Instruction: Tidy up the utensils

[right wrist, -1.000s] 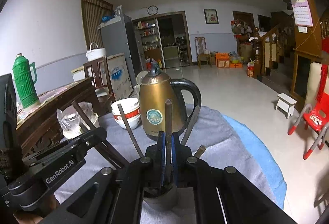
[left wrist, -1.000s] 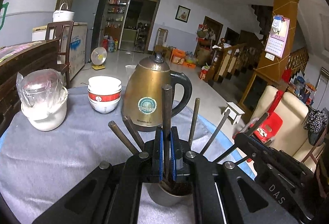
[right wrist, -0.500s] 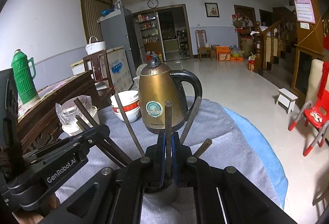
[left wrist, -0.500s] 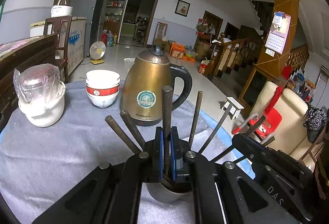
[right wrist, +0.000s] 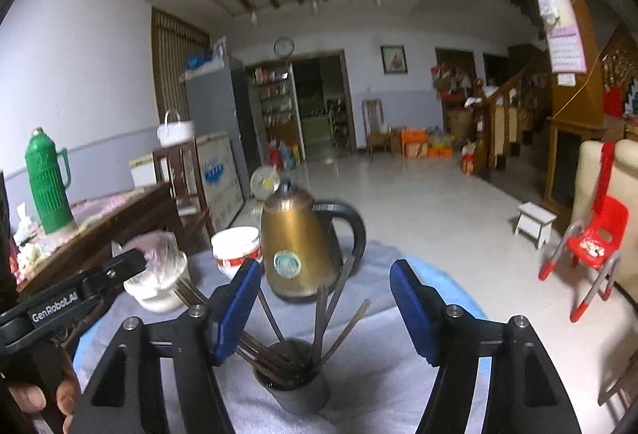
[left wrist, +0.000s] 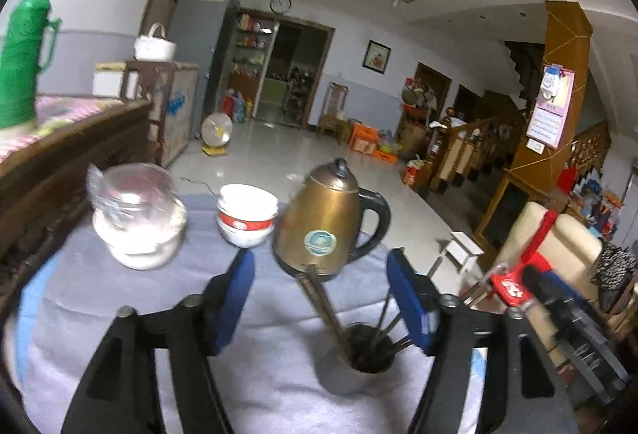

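the left gripper (left wrist: pixel 321 298) has its blue pads spread and its jaws are opening, with nothing pressed between them; the right gripper (right wrist: pixel 325 308) is the same, jaws opening, pads clear of everything. this looks like the release step: both tools appear to have let go over the metal cup (right wrist: pixel 293 384), so a pair of utensils seems just dropped in.

taking the cup as landmark: in the right wrist view it stands below and between the right gripper's pads, and the dark chopsticks (right wrist: pixel 339 326) fan up out of it, apart from both pads. in the left wrist view the cup (left wrist: pixel 361 360) sits below the gap, nearer the right-hand pad, one stick leaning up from it toward the kettle. whether that pad brushes the sticks beside it i cannot tell.

beyond the cup stands the brass kettle (left wrist: pixel 329 224), left of that the stacked bowls (left wrist: pixel 247 214), further left a wrapped jar (left wrist: pixel 137 214), all on the grey cloth (left wrist: pixel 119 294).

next move, as i judge it: lift clear without catching the splayed sticks, then look for any utensil not yet in the cup; none shows on the cloth here.
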Available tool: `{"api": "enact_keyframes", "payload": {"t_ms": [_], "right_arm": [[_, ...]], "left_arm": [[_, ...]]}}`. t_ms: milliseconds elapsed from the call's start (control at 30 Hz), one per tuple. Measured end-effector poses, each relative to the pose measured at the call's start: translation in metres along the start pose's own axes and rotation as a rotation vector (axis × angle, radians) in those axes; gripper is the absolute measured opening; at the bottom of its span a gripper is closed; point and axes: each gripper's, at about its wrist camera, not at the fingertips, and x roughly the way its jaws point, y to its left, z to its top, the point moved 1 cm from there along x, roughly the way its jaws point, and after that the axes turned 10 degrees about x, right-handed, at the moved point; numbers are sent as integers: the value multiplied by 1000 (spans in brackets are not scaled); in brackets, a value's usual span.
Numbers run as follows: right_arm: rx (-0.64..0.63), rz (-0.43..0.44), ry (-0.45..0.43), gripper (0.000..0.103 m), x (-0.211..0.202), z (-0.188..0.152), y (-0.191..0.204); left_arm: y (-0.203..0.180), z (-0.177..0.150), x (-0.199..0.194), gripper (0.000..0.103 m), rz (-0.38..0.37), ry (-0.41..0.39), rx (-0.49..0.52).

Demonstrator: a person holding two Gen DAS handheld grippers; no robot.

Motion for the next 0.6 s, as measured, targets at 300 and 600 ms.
{"api": "enact_keyframes", "payload": {"t_ms": [300, 600], "right_arm": [[-27, 25, 5, 87, -70, -29, 9], [-120, 29, 136, 95, -80, -78, 31]], "left_arm": [[11, -37, -27, 83, 69, 97, 29], [-2, -63, -38, 86, 54, 184, 88]]}}
